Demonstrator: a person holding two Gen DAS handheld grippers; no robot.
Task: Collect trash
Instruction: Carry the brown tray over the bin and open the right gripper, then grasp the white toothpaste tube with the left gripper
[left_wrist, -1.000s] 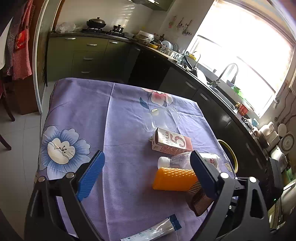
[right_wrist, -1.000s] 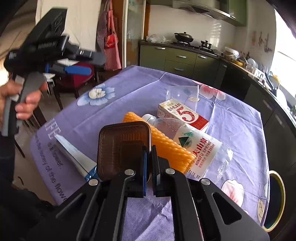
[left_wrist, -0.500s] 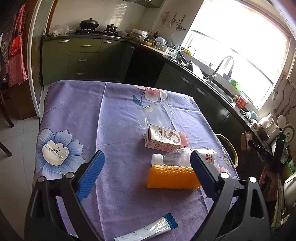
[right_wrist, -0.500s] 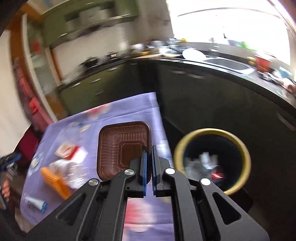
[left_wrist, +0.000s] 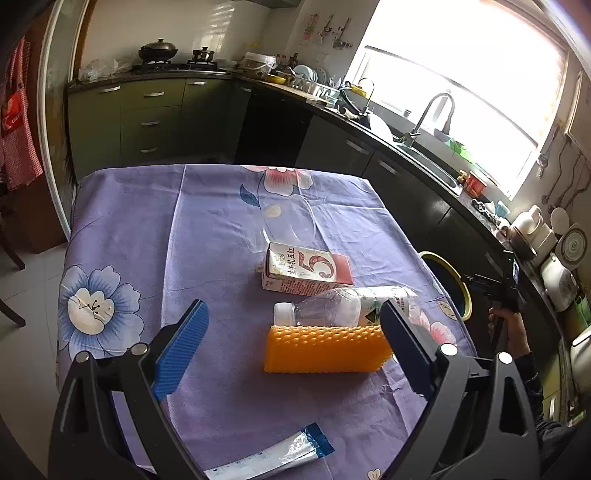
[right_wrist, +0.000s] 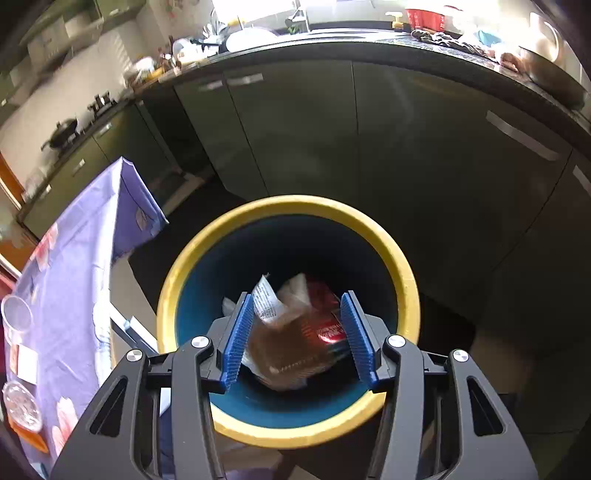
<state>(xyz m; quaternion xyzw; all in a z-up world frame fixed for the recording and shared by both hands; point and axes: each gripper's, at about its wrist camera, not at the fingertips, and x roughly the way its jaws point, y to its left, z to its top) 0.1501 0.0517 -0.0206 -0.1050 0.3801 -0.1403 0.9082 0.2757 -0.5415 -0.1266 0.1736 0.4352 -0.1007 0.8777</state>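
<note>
The right gripper was positioned directly above the round yellow-rimmed bin with a blue interior, pointing down into it so that released trash would fall inside. Its blue ribbed jaws were opening, and neither pad pressed on anything. A brown translucent plastic tray, blurred, lay in line between the jaws but inside the bin, apparently dropping onto the crumpled white wrappers and red packaging already there.

The left gripper hung over the near side of the table, jaws wide apart and empty, probably staged for the next pickup.

Remaining trash lay on the purple floral tablecloth, all on the bin's side of the table:
- an orange dimpled block, nearest the left gripper;
- a clear plastic bottle with a white cap, lying on its side and touching the far side of the block;
- a red and white milk carton, lying flat, farther from the left gripper than the bottle;
- a clear plastic cup, on the far side of the carton from the bin;
- a flat silver sachet with a blue end, at the table's near edge.

The bin stood on the floor between the table and dark green kitchen cabinets. A sink below a bright window and a hob with a wok occupied the counter.
</note>
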